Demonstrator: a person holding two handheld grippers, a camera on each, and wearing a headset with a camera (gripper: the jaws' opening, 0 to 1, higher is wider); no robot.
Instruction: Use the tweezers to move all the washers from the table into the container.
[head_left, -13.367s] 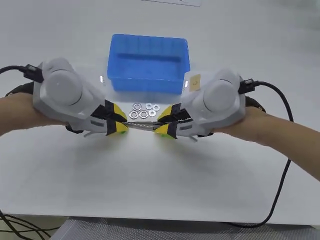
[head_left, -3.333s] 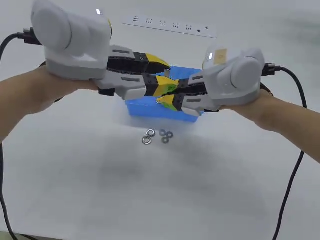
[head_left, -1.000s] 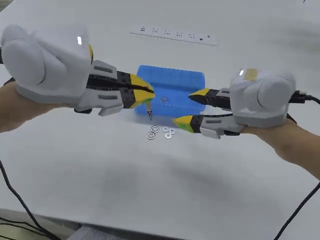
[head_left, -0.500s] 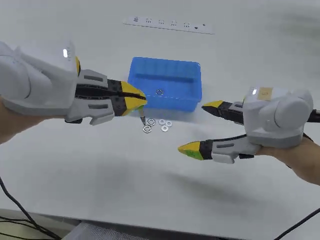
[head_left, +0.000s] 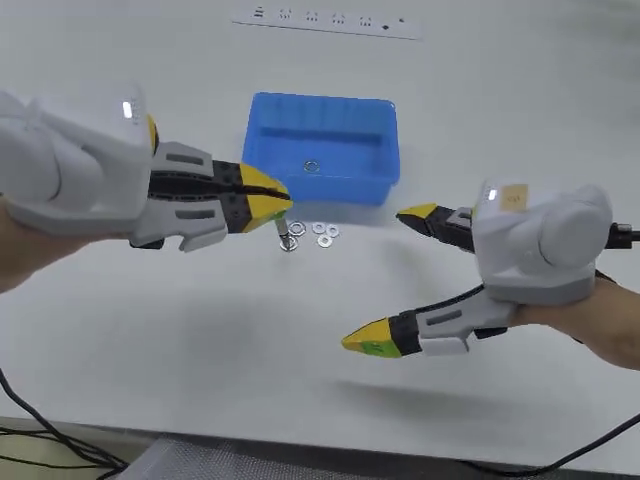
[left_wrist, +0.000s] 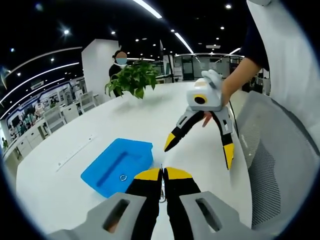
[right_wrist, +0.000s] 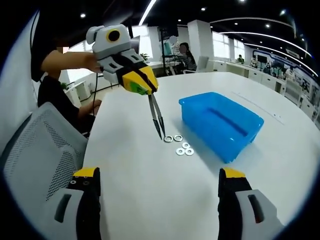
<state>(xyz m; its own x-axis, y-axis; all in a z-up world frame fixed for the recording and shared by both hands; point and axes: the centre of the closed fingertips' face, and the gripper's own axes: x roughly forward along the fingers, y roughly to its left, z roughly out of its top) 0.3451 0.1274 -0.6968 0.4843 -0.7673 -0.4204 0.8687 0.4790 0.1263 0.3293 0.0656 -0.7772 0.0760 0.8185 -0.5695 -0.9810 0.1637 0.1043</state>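
left gripper (head_left: 284, 200): jaws closed on tweezers (right_wrist: 156, 117), tips at the cluster's edge | washers (head_left: 309, 235): apparently five, on table (head_left: 200, 330) just before container (head_left: 320, 150) | right gripper (head_left: 372, 278): jaws wide apart, empty | advice: straddle one rim, pinch lightly, lift straight up

From the head: looking steeply down on the white counter (head_left: 200, 340) from its near edge, fairly close. From the left gripper (head_left: 283, 200): facing across the counter toward the blue container (left_wrist: 107, 165) and the right gripper (left_wrist: 199, 156). From the right gripper: low, facing back toward the left one with its tweezers (right_wrist: 157, 117). Shared by all three: the container.
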